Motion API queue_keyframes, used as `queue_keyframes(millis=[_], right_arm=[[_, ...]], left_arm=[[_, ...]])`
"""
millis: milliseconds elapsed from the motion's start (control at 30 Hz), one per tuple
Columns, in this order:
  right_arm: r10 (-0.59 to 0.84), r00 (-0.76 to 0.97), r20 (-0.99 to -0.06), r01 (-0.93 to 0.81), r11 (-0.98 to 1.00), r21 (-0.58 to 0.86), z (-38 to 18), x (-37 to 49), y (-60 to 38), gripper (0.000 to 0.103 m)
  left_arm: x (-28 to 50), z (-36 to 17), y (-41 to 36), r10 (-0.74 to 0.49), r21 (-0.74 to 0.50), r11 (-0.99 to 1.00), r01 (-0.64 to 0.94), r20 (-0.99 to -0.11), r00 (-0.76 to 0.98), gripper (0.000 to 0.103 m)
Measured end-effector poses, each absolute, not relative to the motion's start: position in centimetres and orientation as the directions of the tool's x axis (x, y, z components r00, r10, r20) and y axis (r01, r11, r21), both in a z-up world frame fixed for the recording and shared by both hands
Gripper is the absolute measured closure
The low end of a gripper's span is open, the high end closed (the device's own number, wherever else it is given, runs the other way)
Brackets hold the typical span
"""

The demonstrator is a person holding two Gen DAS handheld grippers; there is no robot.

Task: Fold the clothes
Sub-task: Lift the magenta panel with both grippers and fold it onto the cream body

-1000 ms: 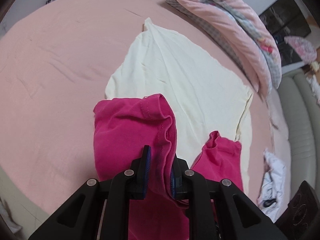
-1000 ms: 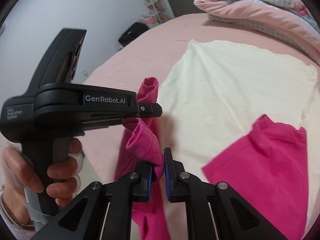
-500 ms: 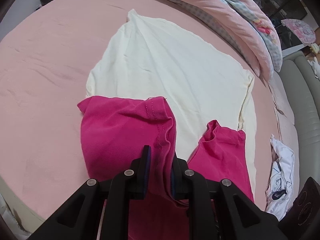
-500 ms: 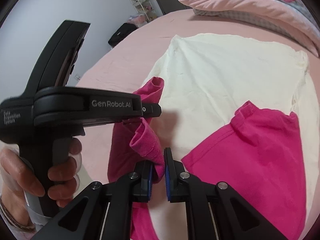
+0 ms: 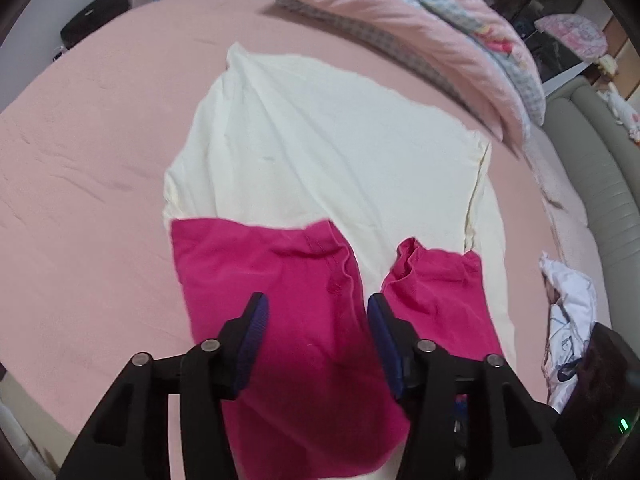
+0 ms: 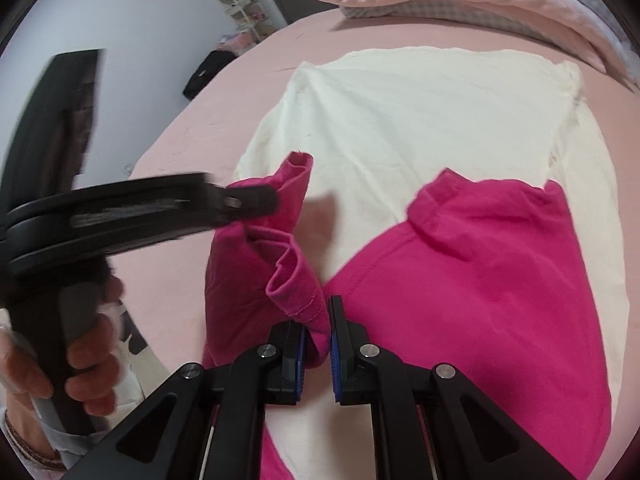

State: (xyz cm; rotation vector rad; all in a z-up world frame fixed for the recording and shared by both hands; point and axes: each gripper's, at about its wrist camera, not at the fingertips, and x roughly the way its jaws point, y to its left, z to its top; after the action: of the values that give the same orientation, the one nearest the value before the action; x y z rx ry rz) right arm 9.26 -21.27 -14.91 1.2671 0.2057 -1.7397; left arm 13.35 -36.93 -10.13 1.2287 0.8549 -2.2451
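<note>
— So, what do we see at our left hand-held gripper (image 5: 314, 312)?

— Its jaws have just been opening; they stand apart with the magenta garment (image 5: 288, 304) lying loose between the pads, not pressed. Ahead of it the cream cloth (image 5: 320, 148) is spread on the pink bed (image 5: 80, 160), and a folded quilt (image 5: 420, 24) lies beyond.

— And our right hand-held gripper (image 6: 318, 332)?

— Narrow, pinched on a hemmed fold of the magenta garment. To its left we see a hand (image 6: 80, 364) gripping the other tool's handle; to its right the garment's wider part lies on the cream cloth.
</note>
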Motion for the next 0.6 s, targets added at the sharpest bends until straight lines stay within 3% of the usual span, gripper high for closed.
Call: queue_keyframes(millis=[233, 467, 600], right_arm=[[-0.549, -0.042, -0.835, 0.714, -0.601, 0.359, -16.2, 7.8, -21.6, 0.095], [-0.568, -0.035, -0.822, 0.698, -0.602, 0.387, -15.7, 7.5, -22.0, 0.095], [-0.587, -0.033, -0.809, 0.684, -0.604, 0.410, -14.9, 7.7, -21.3, 0.095]], left_arm=[[17.6, -10.0, -38.4, -0.101, -0.308, -0.686, 0.659, -0.857, -0.506, 0.053], [20.6, -10.9, -36.6, -0.209, -0.134, -0.739, 0.660, -0.886, -0.414, 0.051], [21.2, -11.5, -35.5, -0.188, -0.146, -0.756, 0.638, -0.885, -0.426, 0.050]])
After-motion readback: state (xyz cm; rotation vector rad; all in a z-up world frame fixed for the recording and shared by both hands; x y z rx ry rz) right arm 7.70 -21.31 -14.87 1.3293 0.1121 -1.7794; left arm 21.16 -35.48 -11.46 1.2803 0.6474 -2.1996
